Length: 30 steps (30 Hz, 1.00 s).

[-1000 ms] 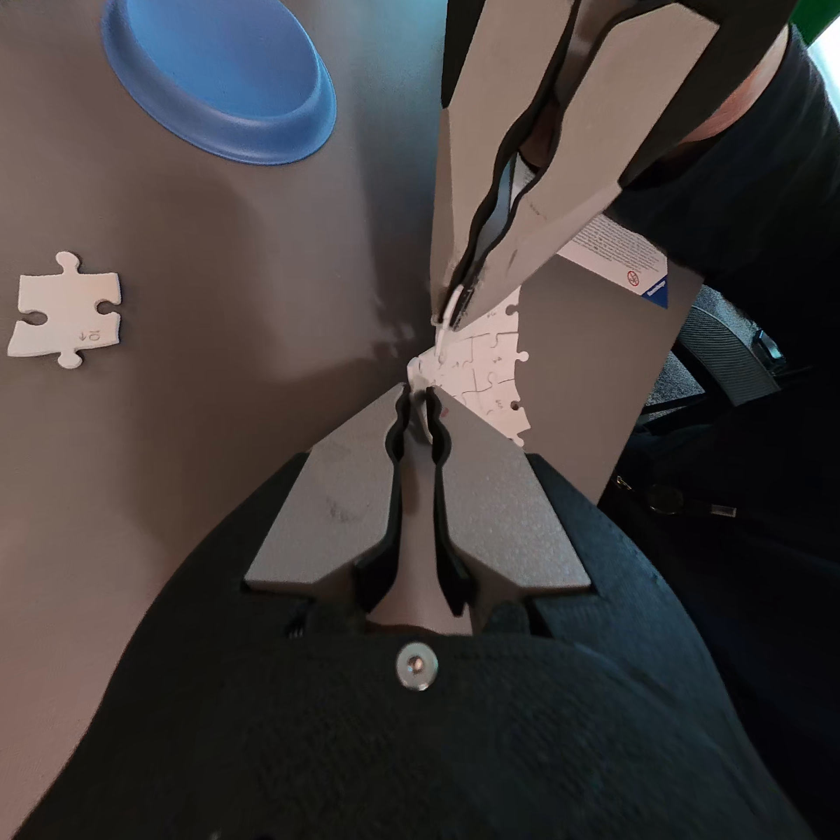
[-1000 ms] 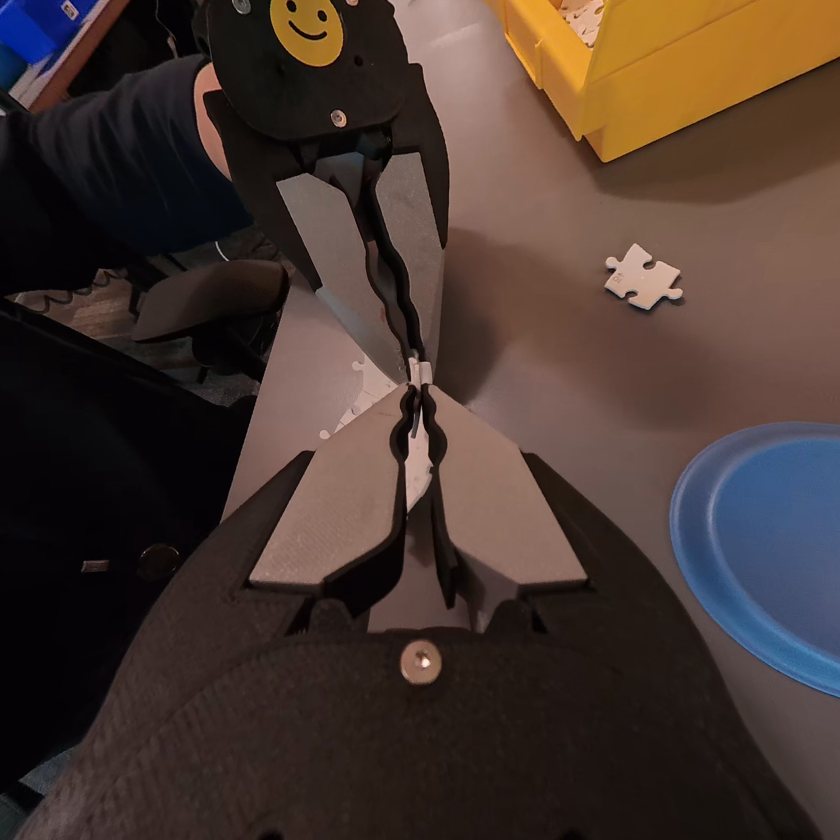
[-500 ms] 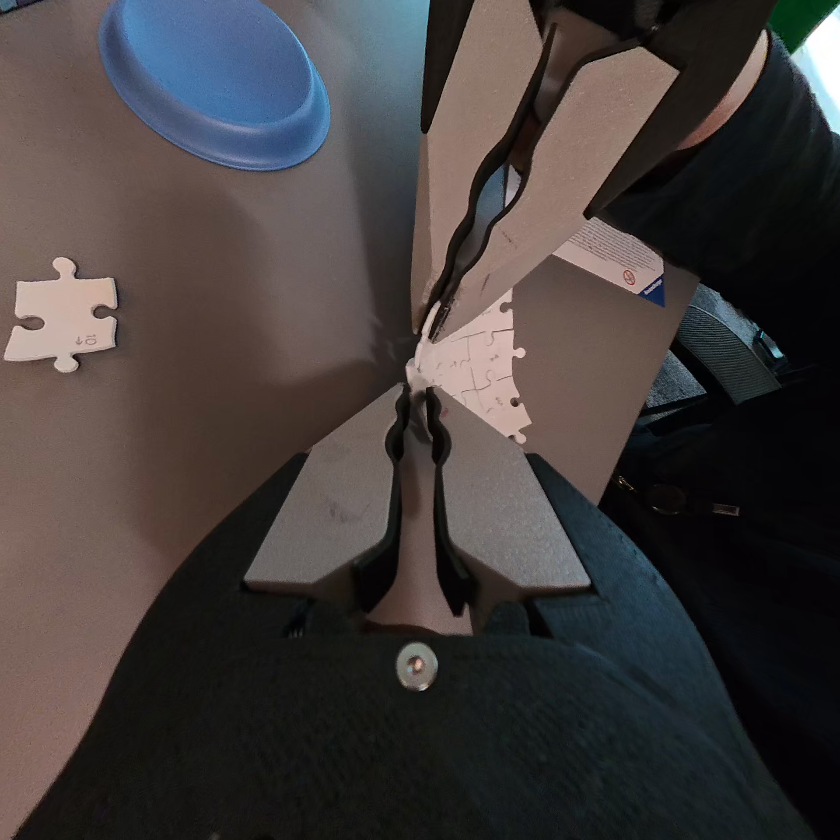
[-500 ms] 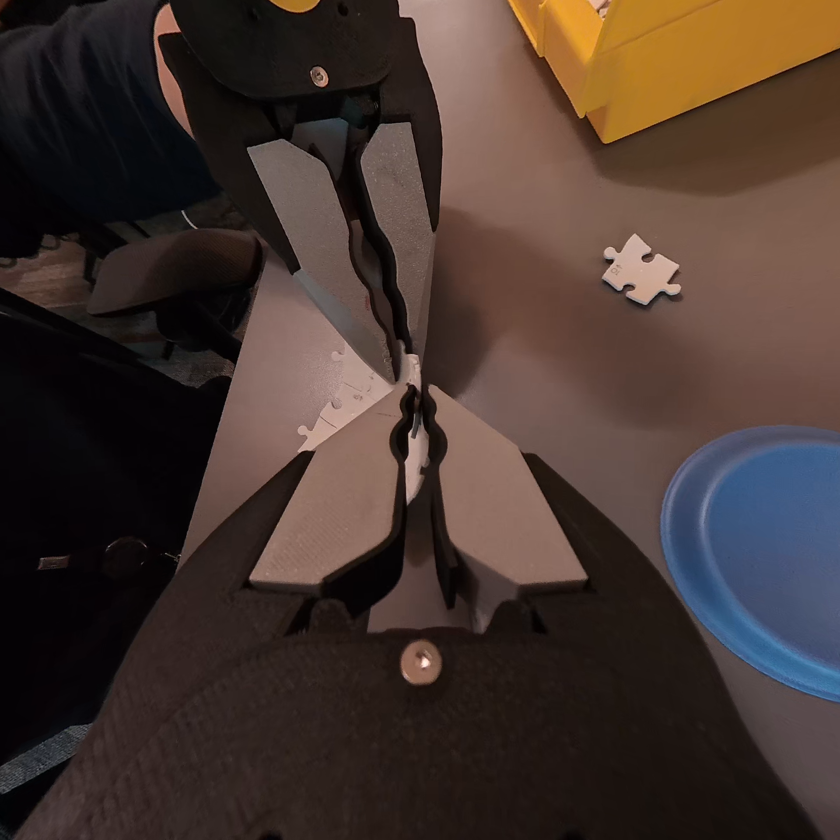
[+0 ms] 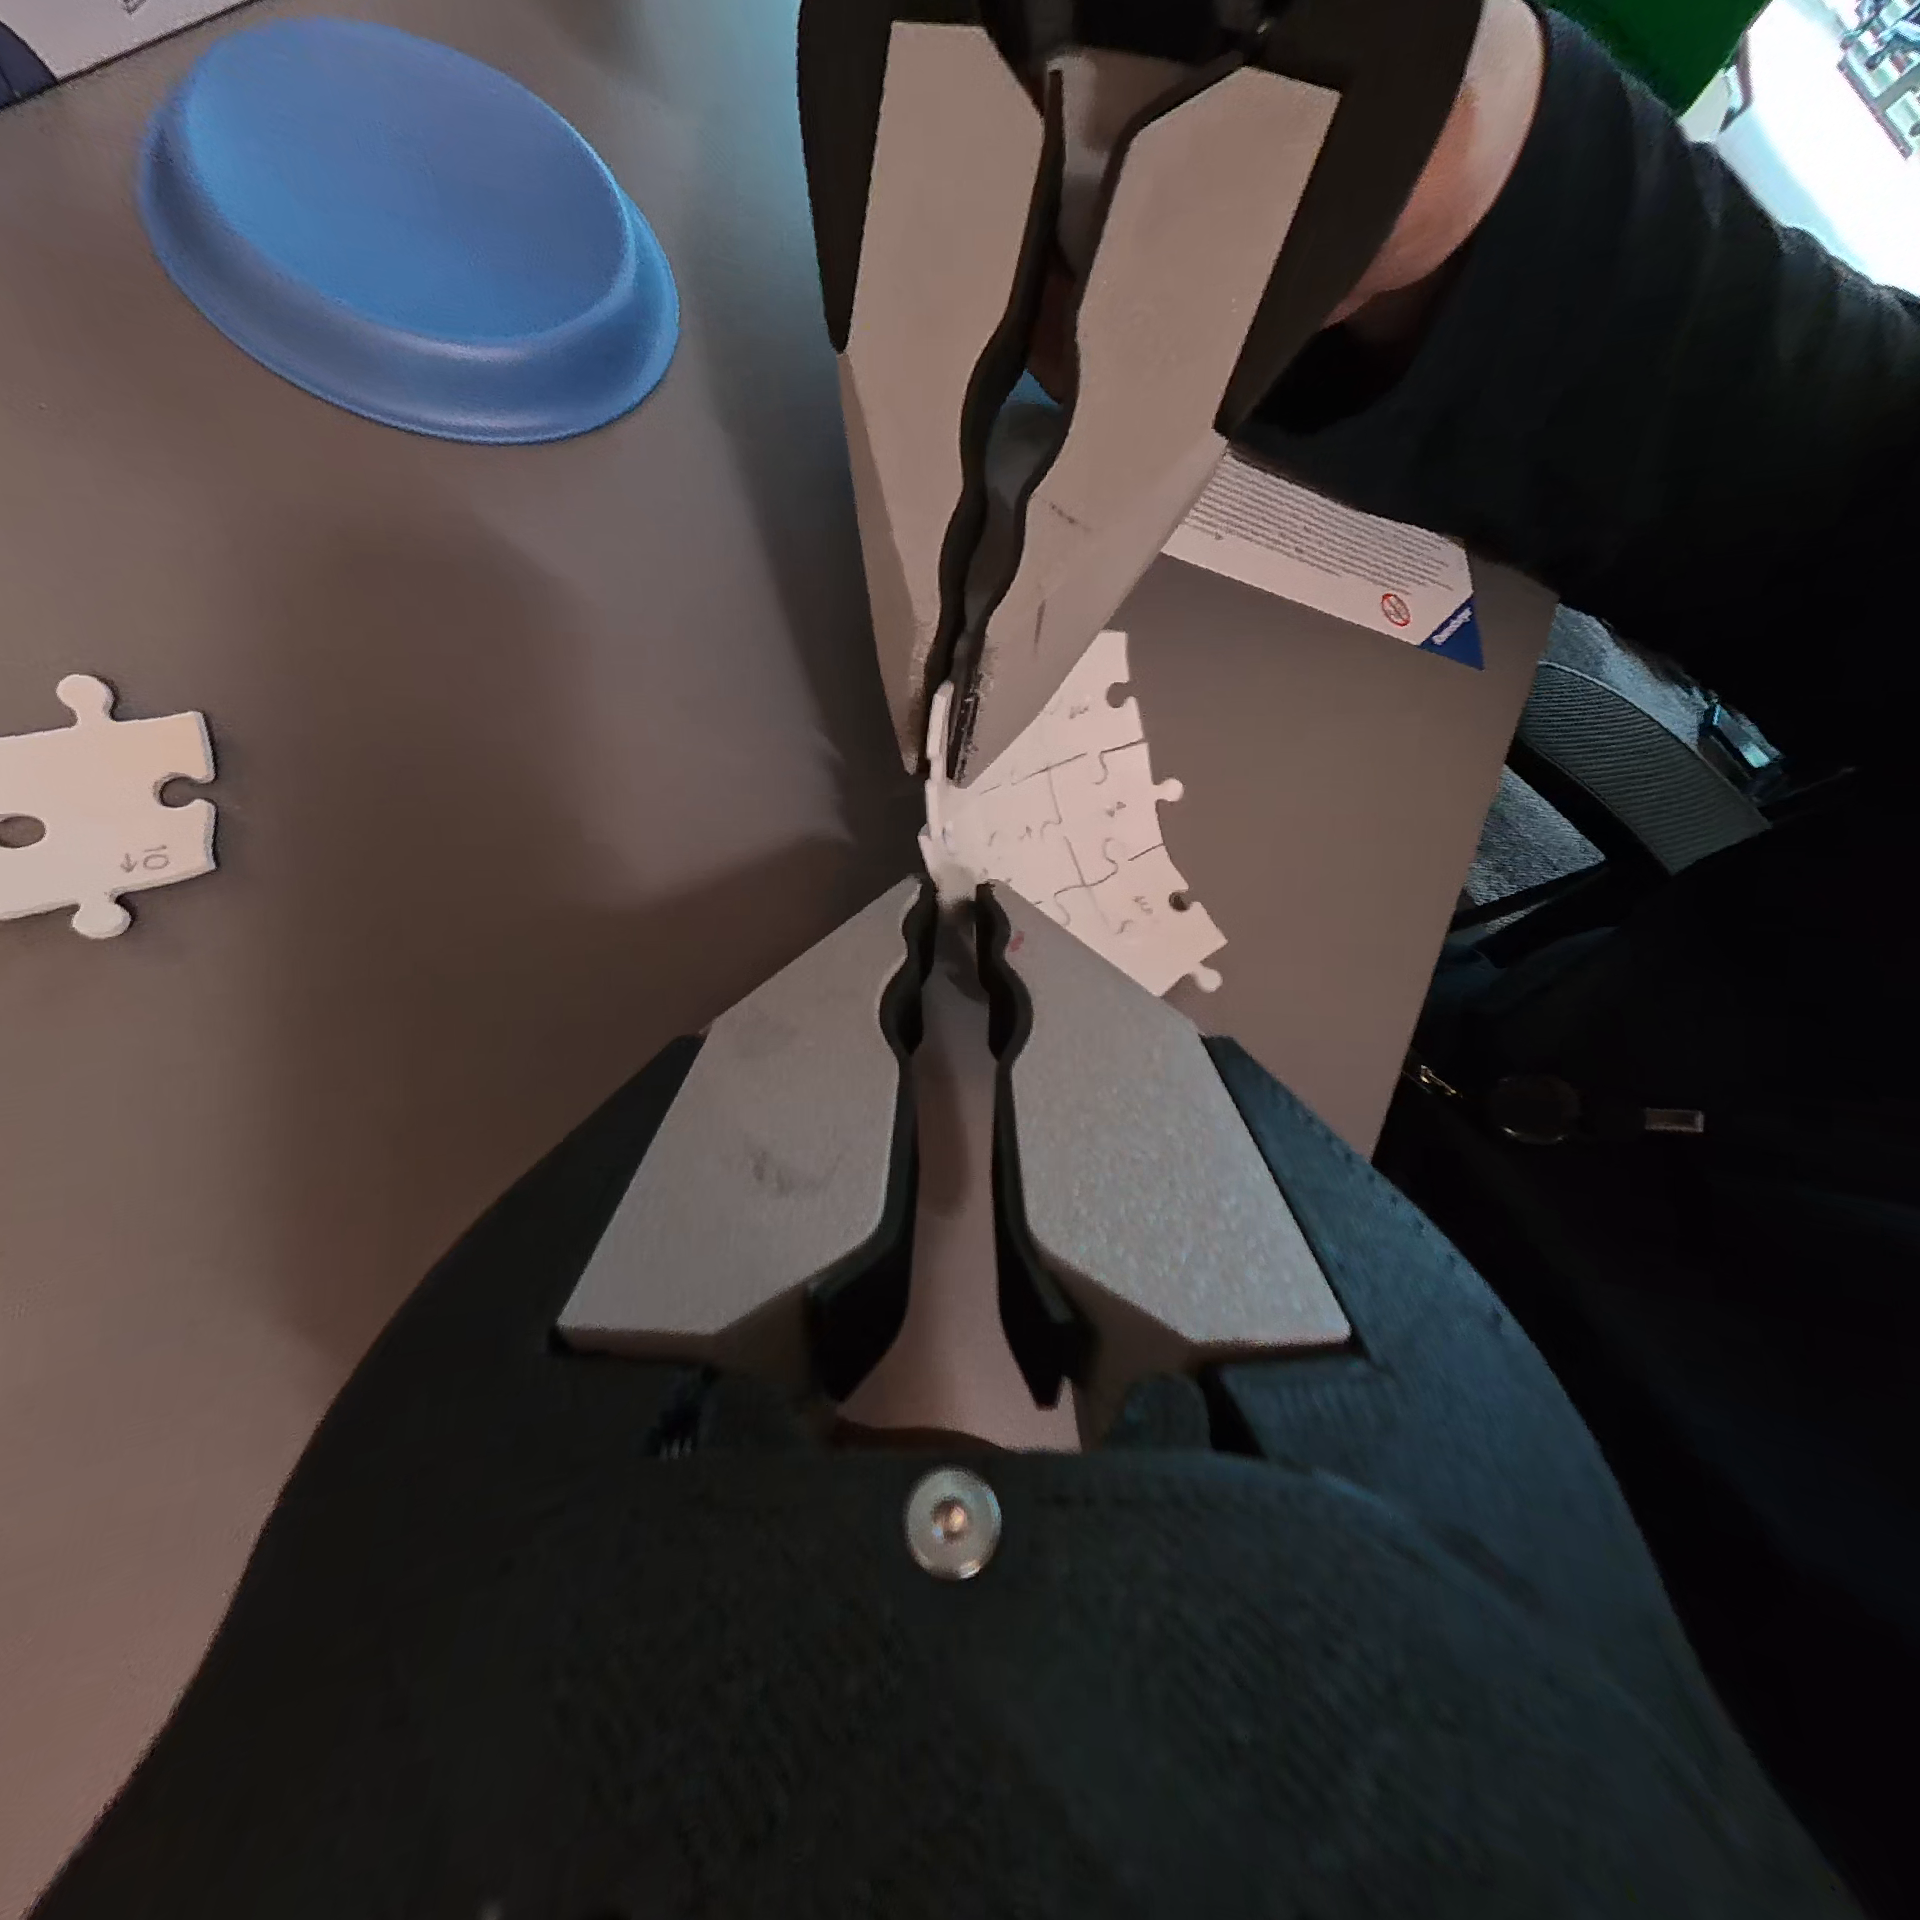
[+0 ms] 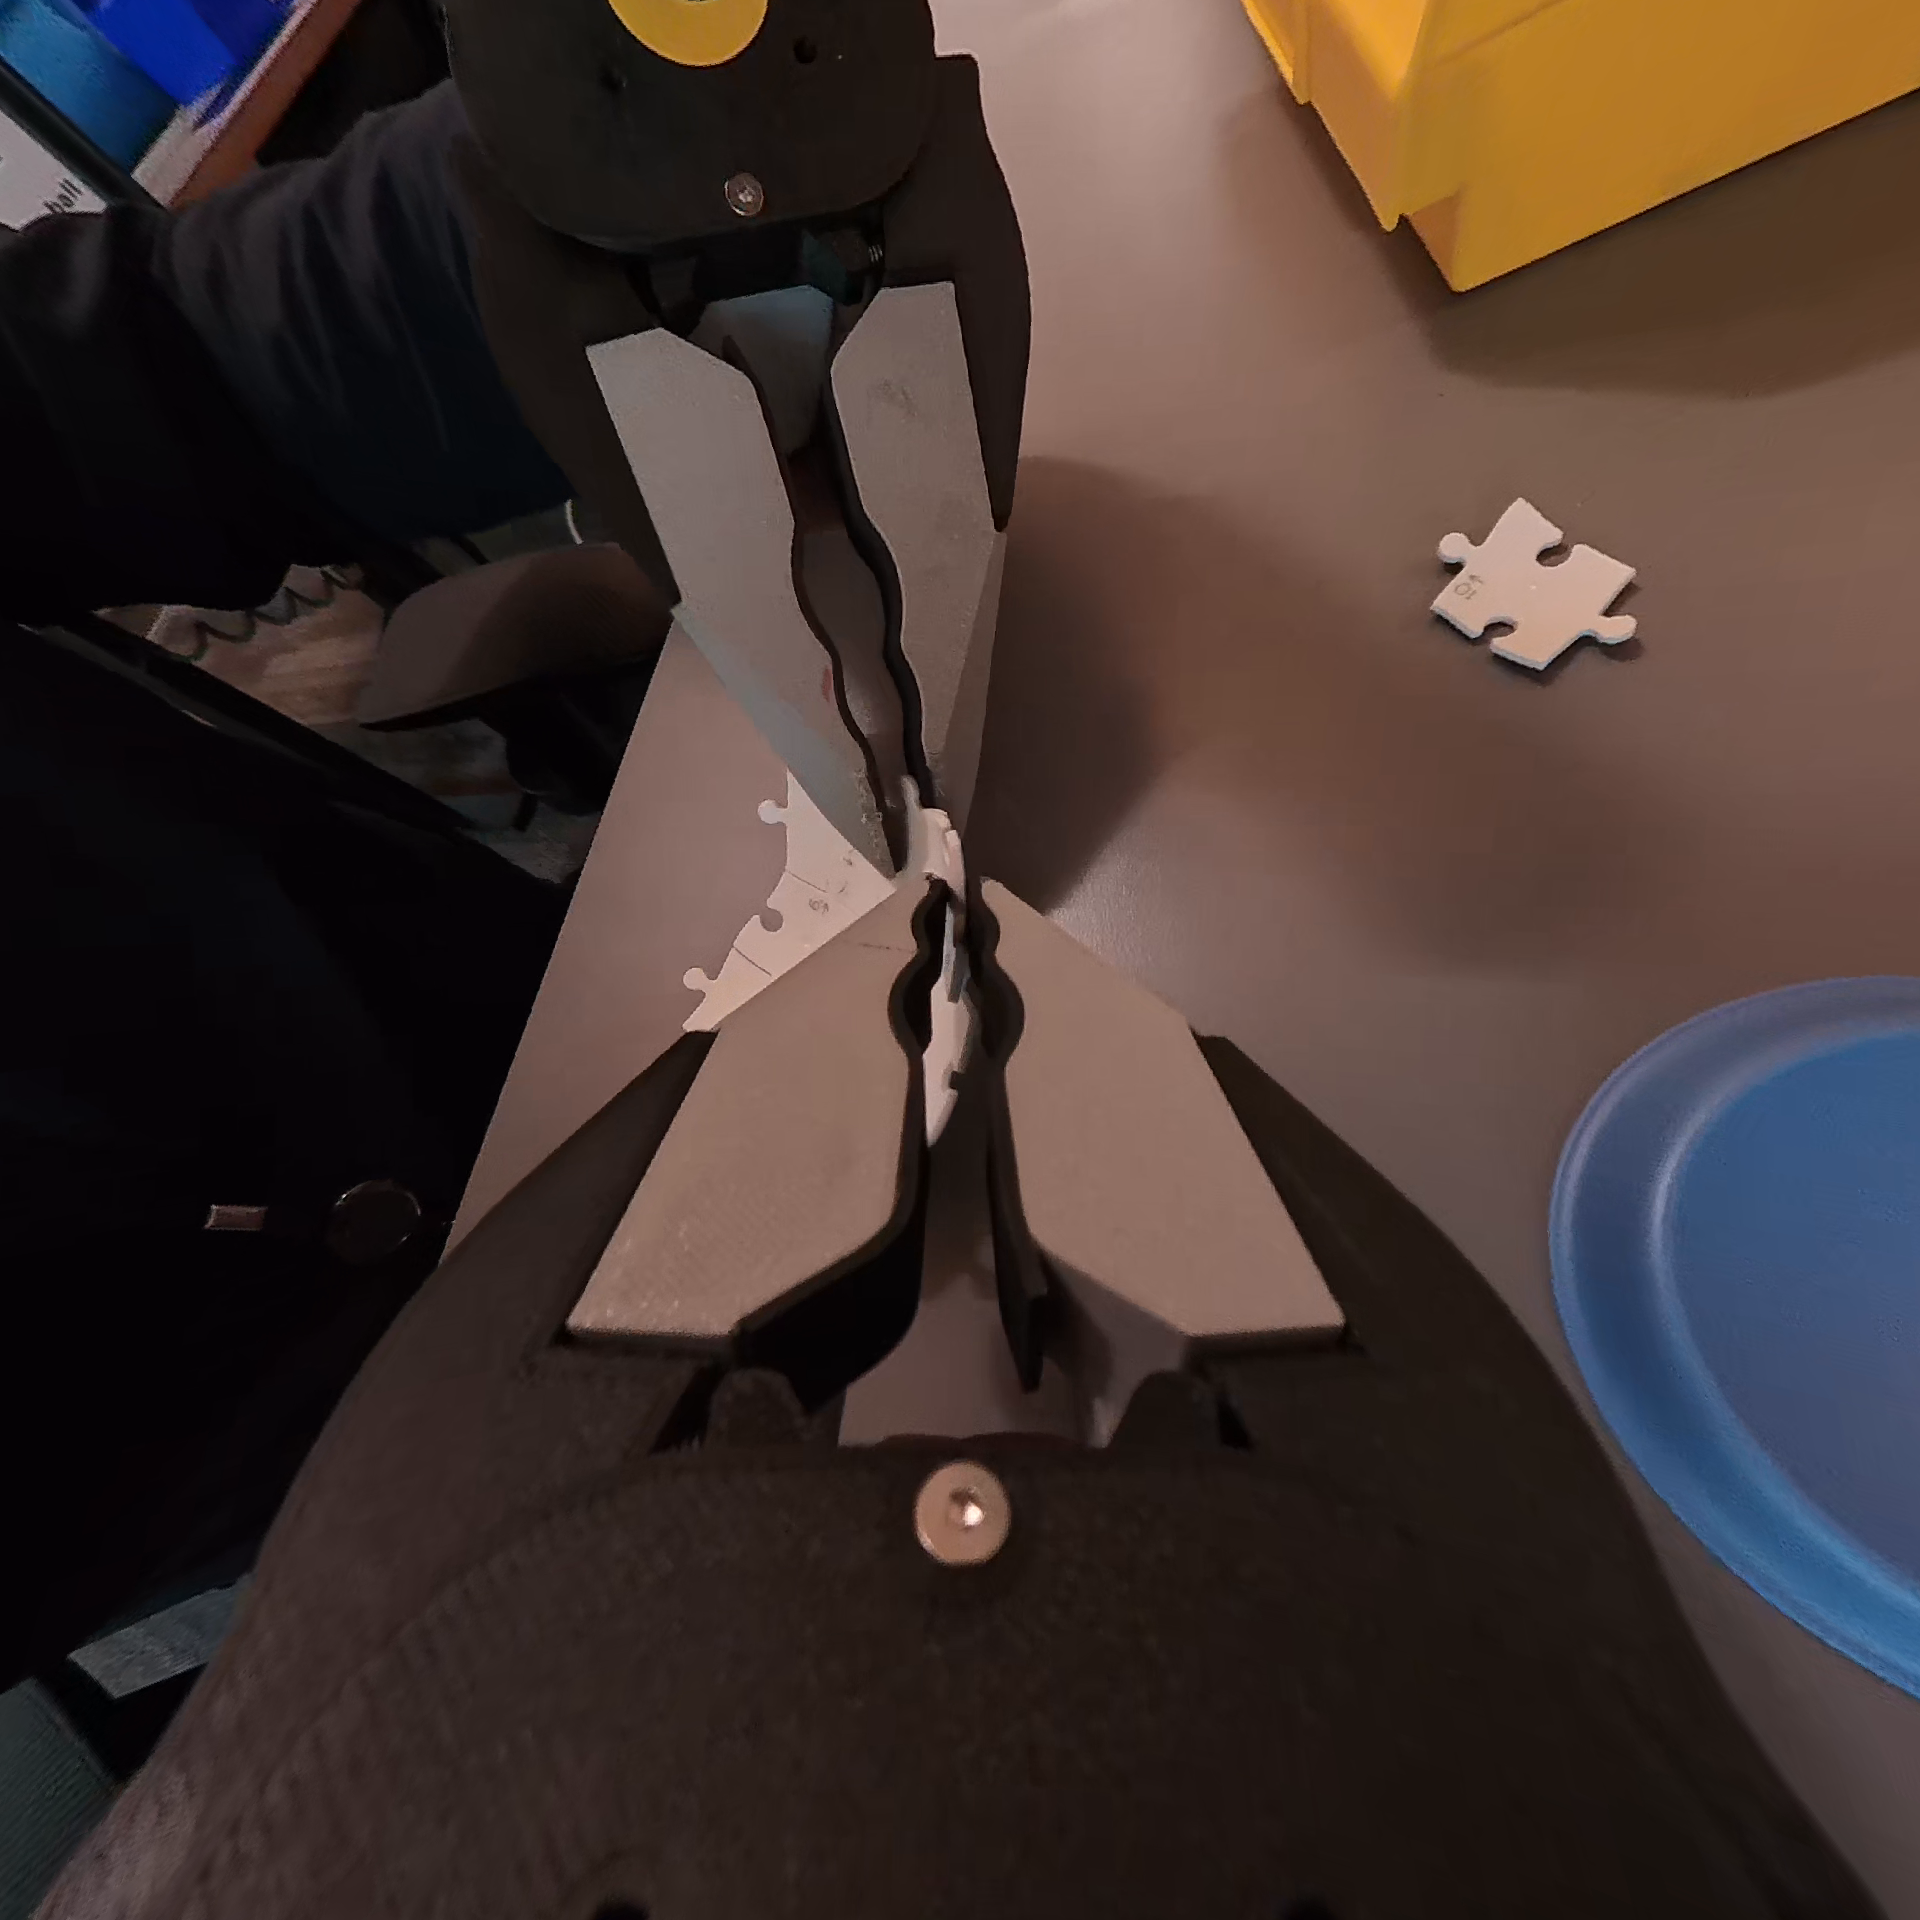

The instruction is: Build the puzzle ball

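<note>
Fingers [image 5: 1101, 1164] of the left gripper [image 5: 951, 899] are pinched nearly shut on the near edge of a white joined puzzle section [image 5: 1091, 831], held just above the table [image 5: 468, 727] near its edge. The right gripper [image 6: 951, 914] is clamped on a single puzzle piece [image 6: 943, 1070] standing edge-on between its fingers [image 6: 1122, 1164], tip-to-tip w/ the left one; looks like that piece is being pressed into the section's rim. Pieces look thin, light, stiff, slightly curved, prob. slick on the faces: they'd likely twist or pop apart if squeezed at a tab. Best hold is flat across a piece body close to the seam, not on the knobs. Further out: a loose piece [image 5: 94, 810] lies flat on the table, well apart, & a blue dish [image 5: 405, 229] sits beyond it. A yellow bin [image 6: 1558, 125] is at the far corner in the right wrist view. A white leaflet [image 5: 1340, 566] w/ small print and a blue corner logo lies behind the right gripper. Pieces carry small printed numbers w/ arrows on their backs; wording left out.
</note>
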Tool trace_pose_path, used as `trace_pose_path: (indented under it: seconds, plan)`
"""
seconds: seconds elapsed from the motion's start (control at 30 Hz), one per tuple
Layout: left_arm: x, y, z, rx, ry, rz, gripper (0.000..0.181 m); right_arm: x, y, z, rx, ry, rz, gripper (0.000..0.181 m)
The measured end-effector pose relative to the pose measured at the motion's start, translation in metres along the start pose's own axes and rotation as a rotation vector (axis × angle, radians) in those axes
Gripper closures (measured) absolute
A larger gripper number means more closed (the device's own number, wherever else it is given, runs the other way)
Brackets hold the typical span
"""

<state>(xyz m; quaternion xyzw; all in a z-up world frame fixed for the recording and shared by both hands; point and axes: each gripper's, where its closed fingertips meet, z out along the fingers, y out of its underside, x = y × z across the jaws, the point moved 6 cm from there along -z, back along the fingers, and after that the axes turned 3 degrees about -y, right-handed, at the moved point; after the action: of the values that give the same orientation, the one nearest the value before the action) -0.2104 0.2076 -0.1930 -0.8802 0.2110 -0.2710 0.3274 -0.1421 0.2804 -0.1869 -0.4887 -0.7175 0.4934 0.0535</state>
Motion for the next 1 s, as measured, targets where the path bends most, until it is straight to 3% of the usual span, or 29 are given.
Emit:
trace_pose_path:
  seconds: [0.73,1.0]
  plan:
    - [0.005,-0.003,0.001,0.018,0.034,0.094,0.178,-0.003,0.009,0.004,-0.039,-0.148,0.039,0.18]
    - [0.005,-0.002,0.002,0.013,0.025,0.093,0.177,-0.002,0.011,0.003,-0.073,-0.13,0.04,0.178]
